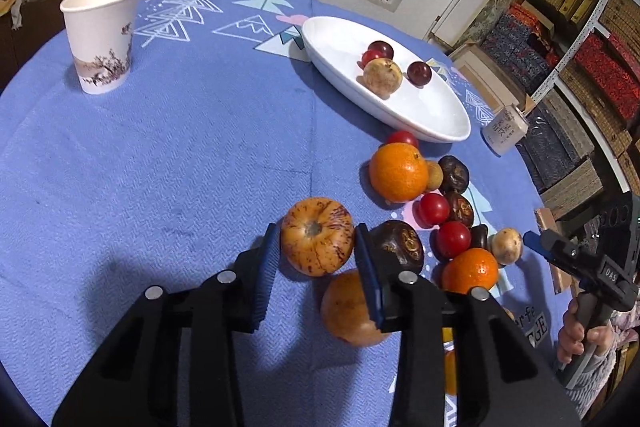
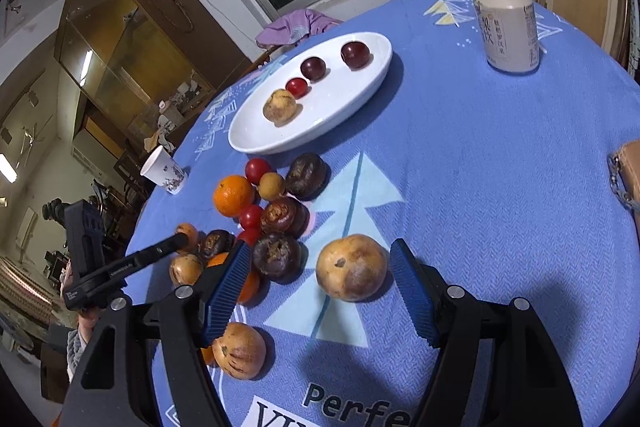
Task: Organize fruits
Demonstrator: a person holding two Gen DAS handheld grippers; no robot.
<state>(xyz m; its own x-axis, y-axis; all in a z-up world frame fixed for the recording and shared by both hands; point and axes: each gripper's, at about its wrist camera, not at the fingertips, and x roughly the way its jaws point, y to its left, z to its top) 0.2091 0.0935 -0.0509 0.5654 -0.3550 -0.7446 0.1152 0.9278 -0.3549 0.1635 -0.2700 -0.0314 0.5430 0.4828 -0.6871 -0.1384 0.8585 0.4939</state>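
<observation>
In the left wrist view, my left gripper [image 1: 317, 229] has its blue pads against both sides of an orange-brown speckled fruit [image 1: 318, 239] on the blue tablecloth, shut on it. A pile of oranges [image 1: 398, 171], red tomatoes [image 1: 434, 209] and dark brown fruits [image 1: 400, 245] lies just to its right. In the right wrist view, my right gripper [image 2: 320, 247] stands open around a yellow-brown fruit [image 2: 352, 267], with a gap on each side. The white oval plate [image 2: 280, 141] beyond holds two dark plums [image 2: 354, 55], a red tomato and a yellowish fruit [image 2: 280, 111].
A paper cup [image 1: 102, 35] stands at the far left of the round table, a drink can [image 2: 506, 27] at the far right. A brown bag [image 2: 628, 171] sits at the right edge. Another speckled fruit [image 2: 240, 349] lies beside my right gripper's left finger.
</observation>
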